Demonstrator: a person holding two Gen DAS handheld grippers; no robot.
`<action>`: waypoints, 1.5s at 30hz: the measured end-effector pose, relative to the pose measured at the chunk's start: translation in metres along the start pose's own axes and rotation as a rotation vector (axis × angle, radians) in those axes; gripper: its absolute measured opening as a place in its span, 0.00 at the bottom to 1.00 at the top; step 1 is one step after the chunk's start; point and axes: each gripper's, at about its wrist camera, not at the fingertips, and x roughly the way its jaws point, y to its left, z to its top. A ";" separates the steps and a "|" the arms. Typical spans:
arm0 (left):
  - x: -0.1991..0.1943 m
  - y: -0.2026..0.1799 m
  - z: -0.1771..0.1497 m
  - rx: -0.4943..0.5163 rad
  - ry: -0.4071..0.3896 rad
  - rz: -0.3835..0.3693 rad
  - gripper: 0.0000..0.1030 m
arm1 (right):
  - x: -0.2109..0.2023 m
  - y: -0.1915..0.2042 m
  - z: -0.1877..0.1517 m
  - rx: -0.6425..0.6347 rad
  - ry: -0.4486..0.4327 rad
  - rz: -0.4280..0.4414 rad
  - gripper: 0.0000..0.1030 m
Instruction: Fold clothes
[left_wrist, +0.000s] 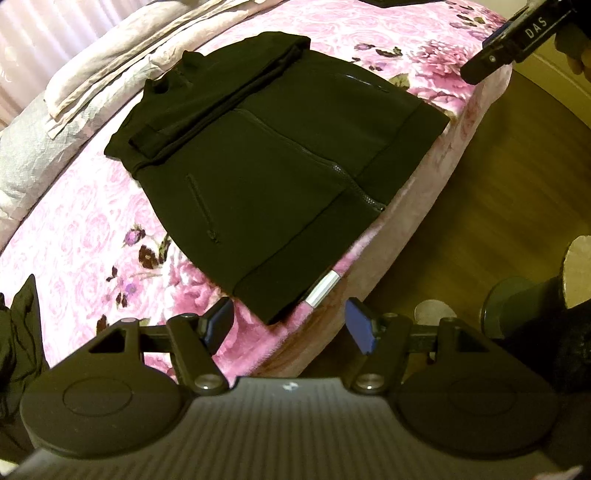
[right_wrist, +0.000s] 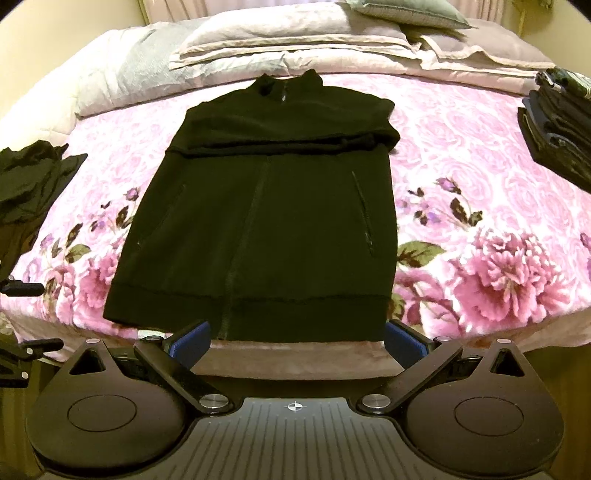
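A black zip jacket (right_wrist: 258, 221) lies flat on the pink flowered bedspread (right_wrist: 480, 177), collar toward the pillows, hem at the near bed edge, sleeves folded across the chest. It also shows in the left wrist view (left_wrist: 266, 166). My right gripper (right_wrist: 297, 341) is open and empty, just in front of the hem's middle. My left gripper (left_wrist: 290, 325) is open and empty, near the jacket's hem corner at the bed edge, where a small white tag (left_wrist: 323, 288) sticks out. The right gripper shows at the top right of the left wrist view (left_wrist: 509, 48).
A crumpled dark garment (right_wrist: 29, 177) lies at the bed's left. A stack of folded dark clothes (right_wrist: 557, 133) sits at the right. Pillows and a pale quilt (right_wrist: 288, 40) line the head of the bed. Wood floor (left_wrist: 498, 192) lies beside the bed.
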 end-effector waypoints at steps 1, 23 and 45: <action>0.001 -0.001 -0.002 0.015 -0.003 0.006 0.61 | 0.001 0.000 -0.001 -0.007 -0.001 -0.003 0.99; 0.144 -0.011 -0.090 1.054 -0.208 0.178 0.58 | 0.094 0.015 -0.030 -0.251 0.058 0.003 0.99; 0.097 0.120 0.042 0.161 -0.237 -0.093 0.06 | 0.172 0.084 -0.057 -0.881 -0.226 -0.060 0.99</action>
